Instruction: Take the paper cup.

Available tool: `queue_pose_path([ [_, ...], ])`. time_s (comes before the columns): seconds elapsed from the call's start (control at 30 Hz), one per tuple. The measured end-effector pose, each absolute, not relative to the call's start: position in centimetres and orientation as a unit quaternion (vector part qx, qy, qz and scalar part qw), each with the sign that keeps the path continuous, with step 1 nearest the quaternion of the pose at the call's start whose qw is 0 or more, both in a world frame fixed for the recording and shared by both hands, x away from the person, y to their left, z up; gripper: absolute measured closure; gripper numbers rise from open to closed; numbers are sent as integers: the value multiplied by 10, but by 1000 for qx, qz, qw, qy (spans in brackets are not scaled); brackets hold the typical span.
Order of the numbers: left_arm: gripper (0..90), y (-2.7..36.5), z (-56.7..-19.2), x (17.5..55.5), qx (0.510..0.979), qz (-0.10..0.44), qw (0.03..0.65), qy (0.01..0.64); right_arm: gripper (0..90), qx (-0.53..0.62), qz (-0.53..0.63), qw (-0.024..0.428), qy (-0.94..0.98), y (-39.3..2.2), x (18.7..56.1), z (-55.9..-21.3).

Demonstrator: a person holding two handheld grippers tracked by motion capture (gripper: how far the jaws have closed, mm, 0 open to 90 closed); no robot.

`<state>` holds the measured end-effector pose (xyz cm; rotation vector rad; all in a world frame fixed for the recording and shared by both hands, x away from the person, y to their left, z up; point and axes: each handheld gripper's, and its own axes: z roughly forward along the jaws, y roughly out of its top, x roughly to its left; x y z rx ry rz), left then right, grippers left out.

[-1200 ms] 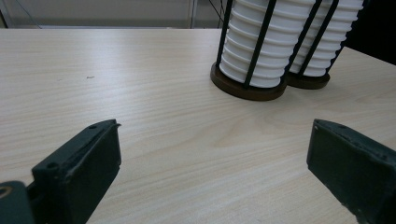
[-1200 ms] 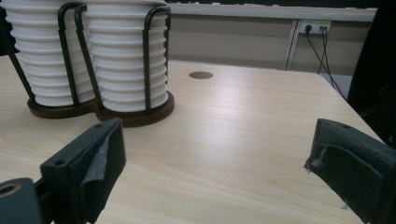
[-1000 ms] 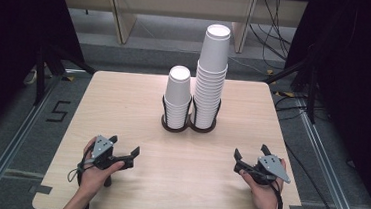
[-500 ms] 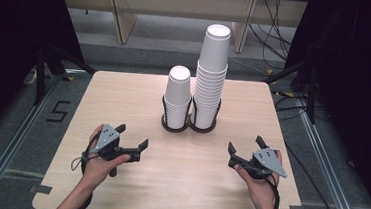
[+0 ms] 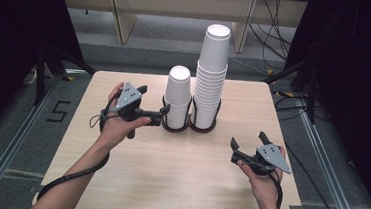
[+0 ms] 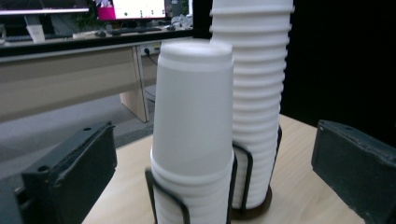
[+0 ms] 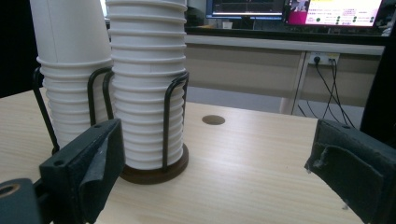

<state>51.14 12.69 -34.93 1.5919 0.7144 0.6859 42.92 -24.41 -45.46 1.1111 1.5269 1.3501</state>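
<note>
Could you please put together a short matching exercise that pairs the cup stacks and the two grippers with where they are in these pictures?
Things:
1. shorter stack of white paper cups
2. taller stack of white paper cups
3. left gripper
4. right gripper

Places:
A. over the near right part of the light wooden table
B. left ring of the black wire holder
C. raised beside the shorter stack
D. right ring of the holder

Pairs: 1-B, 2-D, 3-C, 4-A
</note>
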Motion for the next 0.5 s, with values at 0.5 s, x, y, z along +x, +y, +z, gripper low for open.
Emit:
queue_pose_path([
  [0.5,0,52,-296,566,718,270,573,288,45,429,551,403,591,-241,440,-426],
])
